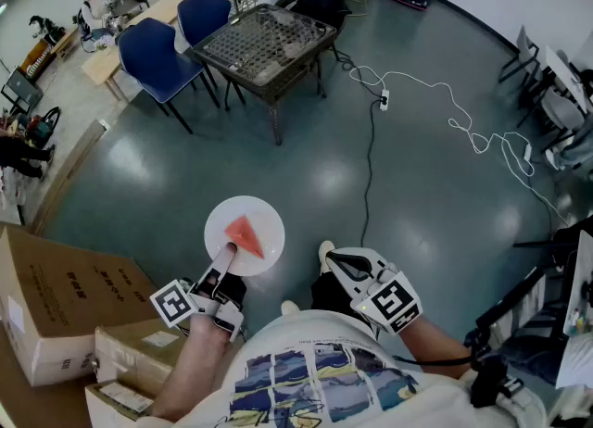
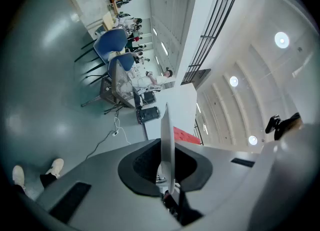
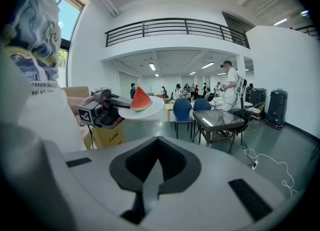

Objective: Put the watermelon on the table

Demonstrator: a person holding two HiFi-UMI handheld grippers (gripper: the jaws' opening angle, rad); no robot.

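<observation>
A red wedge of watermelon (image 1: 244, 234) lies on a round white plate (image 1: 267, 215) held level above the grey floor. My left gripper (image 1: 227, 252) is shut on the plate's near rim. In the left gripper view the plate (image 2: 167, 135) stands edge-on between the jaws, with the watermelon (image 2: 186, 136) showing red behind it. The right gripper view shows the watermelon (image 3: 141, 100), the plate (image 3: 152, 108) and the left gripper (image 3: 107, 109) at its left. My right gripper (image 1: 335, 259) hangs by my body, shut and empty. The dark glass-topped table (image 1: 269, 42) stands well ahead.
Two blue chairs (image 1: 157, 56) stand by the table's left side. Cardboard boxes (image 1: 65, 296) are stacked at my lower left. A white cable with a power strip (image 1: 384, 97) runs across the floor right of the table. People sit at desks (image 1: 102, 9) far left.
</observation>
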